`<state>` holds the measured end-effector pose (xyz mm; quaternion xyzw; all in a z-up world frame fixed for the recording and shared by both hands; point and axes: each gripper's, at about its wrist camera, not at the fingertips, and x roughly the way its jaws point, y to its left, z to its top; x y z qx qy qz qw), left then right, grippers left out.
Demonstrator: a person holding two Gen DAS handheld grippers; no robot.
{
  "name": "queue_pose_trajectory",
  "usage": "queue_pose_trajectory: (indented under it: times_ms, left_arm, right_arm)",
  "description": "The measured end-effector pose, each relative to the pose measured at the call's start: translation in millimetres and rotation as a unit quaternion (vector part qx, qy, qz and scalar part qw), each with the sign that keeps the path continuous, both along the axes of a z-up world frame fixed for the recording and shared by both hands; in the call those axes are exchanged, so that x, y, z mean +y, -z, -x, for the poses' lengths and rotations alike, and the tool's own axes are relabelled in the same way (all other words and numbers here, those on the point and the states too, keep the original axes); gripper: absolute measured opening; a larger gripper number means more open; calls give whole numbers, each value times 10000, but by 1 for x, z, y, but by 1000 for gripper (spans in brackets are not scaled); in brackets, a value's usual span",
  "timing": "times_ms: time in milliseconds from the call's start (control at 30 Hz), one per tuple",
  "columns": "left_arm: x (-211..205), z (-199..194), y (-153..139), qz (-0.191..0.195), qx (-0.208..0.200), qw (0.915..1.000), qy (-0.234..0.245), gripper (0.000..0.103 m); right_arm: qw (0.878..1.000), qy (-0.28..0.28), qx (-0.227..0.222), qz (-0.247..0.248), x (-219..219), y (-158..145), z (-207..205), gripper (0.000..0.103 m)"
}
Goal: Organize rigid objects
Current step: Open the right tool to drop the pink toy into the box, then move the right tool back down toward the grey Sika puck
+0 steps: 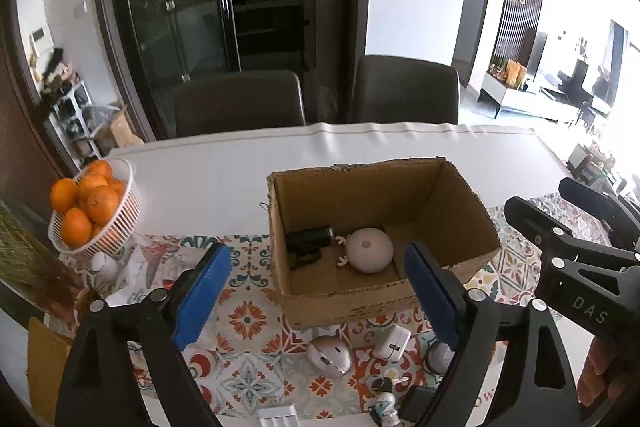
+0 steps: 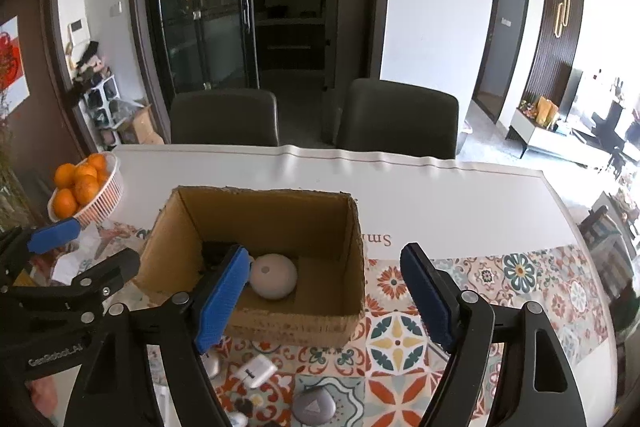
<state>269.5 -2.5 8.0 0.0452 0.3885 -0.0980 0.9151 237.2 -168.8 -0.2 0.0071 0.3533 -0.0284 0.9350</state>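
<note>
An open cardboard box [image 1: 360,195] [image 2: 264,211] stands on a patterned mat. Inside lie a white round gadget [image 1: 368,249] [image 2: 274,277] and a black device [image 1: 308,245]. My left gripper [image 1: 316,263] [image 2: 92,247] hovers open above the box's near wall, blue pads wide apart and holding nothing. My right gripper [image 2: 324,255] [image 1: 540,197] is also open and empty, over the box's near right corner. In front of the box lie a pinkish mouse-like gadget [image 1: 330,355], a white charger [image 1: 392,343] [image 2: 256,371], a grey disc [image 2: 314,407] and a small figurine [image 1: 384,403].
A white basket of oranges [image 1: 96,211] [image 2: 84,191] sits at the table's left edge, with a small white bottle [image 1: 102,265] beside it. Two dark chairs [image 1: 240,103] [image 2: 400,119] stand behind the white table [image 1: 224,171]. The patterned mat [image 2: 500,279] stretches right of the box.
</note>
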Motion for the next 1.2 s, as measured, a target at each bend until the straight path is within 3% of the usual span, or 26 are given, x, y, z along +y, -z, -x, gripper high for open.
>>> queue_pose_trajectory:
  times_ms: [367, 600, 1200]
  left_arm:
    - [3, 39, 1, -153, -422, 9990, -79, 98]
    - [10, 59, 11, -117, -470, 9986, -202, 99]
    - [20, 97, 47, -141, -548, 9981, -231, 102]
  right_arm:
    - [9990, 98, -418, 113, 4, 3, 39, 80]
    - [9955, 78, -849, 413, 11, 6, 64, 86]
    - [9988, 103, -476, 76, 15, 50, 92, 87]
